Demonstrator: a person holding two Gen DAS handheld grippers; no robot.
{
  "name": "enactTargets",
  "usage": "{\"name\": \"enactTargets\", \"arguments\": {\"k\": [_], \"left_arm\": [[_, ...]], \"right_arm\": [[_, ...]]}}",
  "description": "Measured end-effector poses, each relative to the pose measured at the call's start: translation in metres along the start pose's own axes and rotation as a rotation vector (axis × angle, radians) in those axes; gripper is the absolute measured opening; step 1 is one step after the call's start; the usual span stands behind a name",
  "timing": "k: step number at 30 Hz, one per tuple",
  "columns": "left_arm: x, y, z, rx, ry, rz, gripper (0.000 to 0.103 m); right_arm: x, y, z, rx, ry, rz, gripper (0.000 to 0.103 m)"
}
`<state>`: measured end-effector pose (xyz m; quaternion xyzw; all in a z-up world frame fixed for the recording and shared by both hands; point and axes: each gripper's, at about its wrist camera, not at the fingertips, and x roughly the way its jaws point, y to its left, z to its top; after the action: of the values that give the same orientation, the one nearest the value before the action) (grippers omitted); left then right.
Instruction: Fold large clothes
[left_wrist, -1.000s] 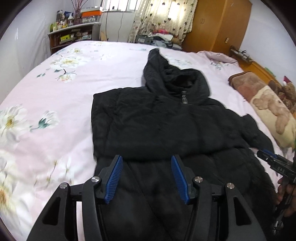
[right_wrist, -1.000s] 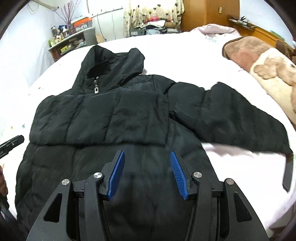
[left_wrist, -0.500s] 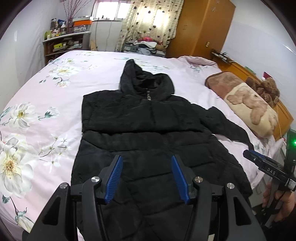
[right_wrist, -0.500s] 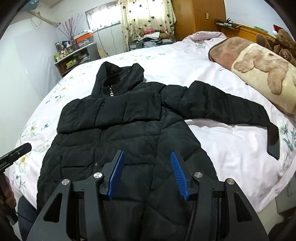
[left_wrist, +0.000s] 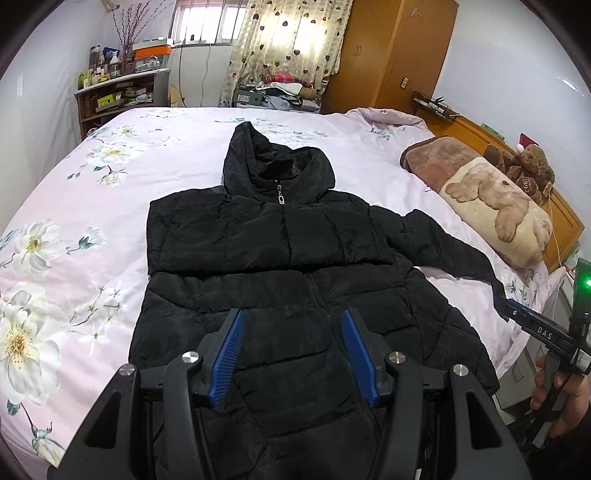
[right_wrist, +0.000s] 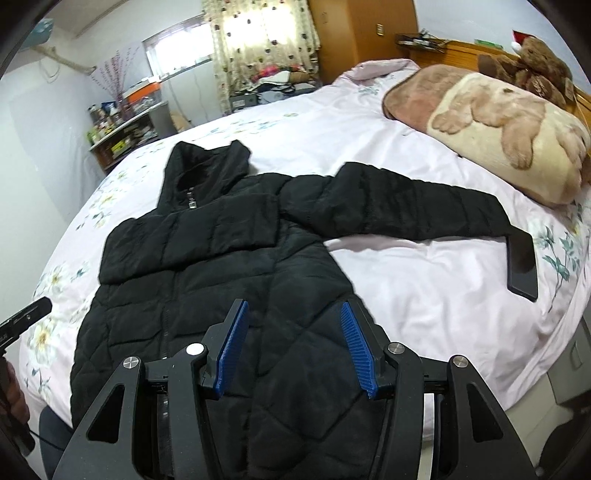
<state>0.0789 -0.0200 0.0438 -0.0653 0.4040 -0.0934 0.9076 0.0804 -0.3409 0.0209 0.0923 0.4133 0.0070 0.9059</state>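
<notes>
My left gripper (left_wrist: 293, 354) hangs over the hem with its blue pads spread and nothing between them; my right gripper (right_wrist: 293, 349) is likewise spread and empty, poised, I judge, to choose a grab point; the black hooded puffer jacket (left_wrist: 288, 258) lies zipped and face up on the floral bedsheet (left_wrist: 74, 229); one sleeve is folded across the chest; the other sleeve (right_wrist: 406, 210) stretches toward the bear-print blanket (right_wrist: 498, 125), likely next.

Black hooded puffer jacket (left_wrist: 288, 266) flat, front-up, zipped, one sleeve (right_wrist: 406, 203) outstretched, other folded across chest
</notes>
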Motion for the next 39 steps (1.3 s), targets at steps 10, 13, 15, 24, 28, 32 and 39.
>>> {"name": "enactTargets", "arguments": {"k": [10, 13, 15, 24, 28, 32, 39], "left_arm": [[0.055, 0.001, 0.031, 0.007, 0.003, 0.035, 0.057], [0.075, 0.004, 0.041, 0.014, 0.006, 0.048, 0.057], [0.091, 0.006, 0.048, 0.023, 0.005, 0.059, 0.057], [0.156, 0.02, 0.072, 0.036, 0.023, 0.08, 0.057], [0.183, 0.026, 0.074, 0.037, 0.049, 0.097, 0.057], [0.203, 0.035, 0.073, 0.02, 0.078, 0.112, 0.057], [0.218, 0.045, 0.072, 0.009, 0.085, 0.11, 0.057]], "right_arm": [[0.043, -0.066, 0.021, 0.125, 0.0, -0.072, 0.053], [0.063, -0.096, 0.032, 0.181, 0.008, -0.105, 0.053], [0.079, -0.118, 0.039, 0.228, 0.016, -0.123, 0.053], [0.146, -0.204, 0.057, 0.418, 0.053, -0.169, 0.055], [0.173, -0.242, 0.056, 0.572, 0.064, -0.12, 0.056], [0.188, -0.262, 0.057, 0.652, 0.045, -0.108, 0.056], [0.194, -0.269, 0.065, 0.689, 0.0, -0.138, 0.041]]}}
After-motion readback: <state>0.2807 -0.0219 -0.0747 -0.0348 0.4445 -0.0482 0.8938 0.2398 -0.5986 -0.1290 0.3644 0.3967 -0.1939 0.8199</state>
